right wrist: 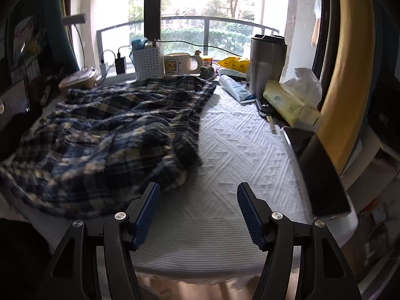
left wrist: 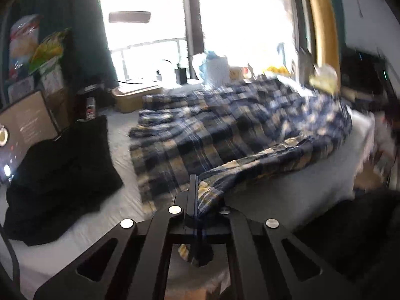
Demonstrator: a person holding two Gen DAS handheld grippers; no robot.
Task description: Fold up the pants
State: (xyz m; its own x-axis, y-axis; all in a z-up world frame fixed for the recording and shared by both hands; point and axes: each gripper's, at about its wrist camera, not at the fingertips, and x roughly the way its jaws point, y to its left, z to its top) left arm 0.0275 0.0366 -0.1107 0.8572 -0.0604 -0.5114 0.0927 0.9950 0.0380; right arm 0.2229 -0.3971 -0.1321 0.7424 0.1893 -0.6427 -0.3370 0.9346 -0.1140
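Left gripper (left wrist: 194, 195) clamps the pants (left wrist: 225, 130) hem at 6 o'clock; right gripper (right wrist: 198, 212) hangs wide, empty. Fold starting; next probably grab edge at 10 o'clock.

Both wrist views low, near, face window; share plaid pants (left wrist: 225, 125) (right wrist: 112, 130).

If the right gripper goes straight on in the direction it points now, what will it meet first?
Probably the bare white table cover. The right gripper is open and tilted downward, with the plaid pants just off its left finger. Depth is uncertain, so that finger might brush the cloth's edge.
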